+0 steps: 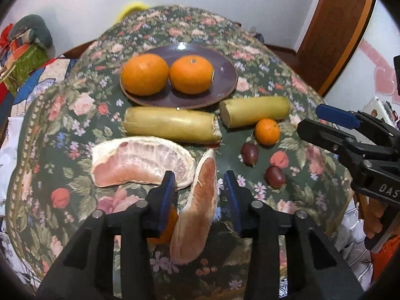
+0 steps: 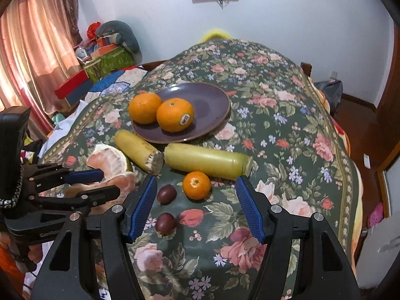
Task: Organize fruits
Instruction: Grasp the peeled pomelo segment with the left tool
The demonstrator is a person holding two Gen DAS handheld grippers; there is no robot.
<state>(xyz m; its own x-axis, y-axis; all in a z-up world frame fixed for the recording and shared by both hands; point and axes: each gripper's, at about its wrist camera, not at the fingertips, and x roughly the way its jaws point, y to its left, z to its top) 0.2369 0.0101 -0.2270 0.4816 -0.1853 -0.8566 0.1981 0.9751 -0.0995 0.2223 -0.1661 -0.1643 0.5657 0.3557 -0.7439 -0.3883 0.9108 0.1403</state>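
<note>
We are counting two oranges (image 1: 167,73) on the plate (image 1: 225,75) at upper centre, sugarcane, mandarin, passion fruits and pomelo left on the counter (image 1: 312,165); left gripper (image 1: 200,182) fingers spread astride one pomelo wedge (image 1: 197,207), right gripper (image 2: 197,195) fingers spread, empty.

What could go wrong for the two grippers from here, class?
The left gripper straddles a soft peeled pink pomelo wedge; a hard squeeze could tear it. A small orange mandarin lies partly hidden under its blue left pad and may get knocked. The open right gripper could set the round dark purple passion fruits rolling.
</note>
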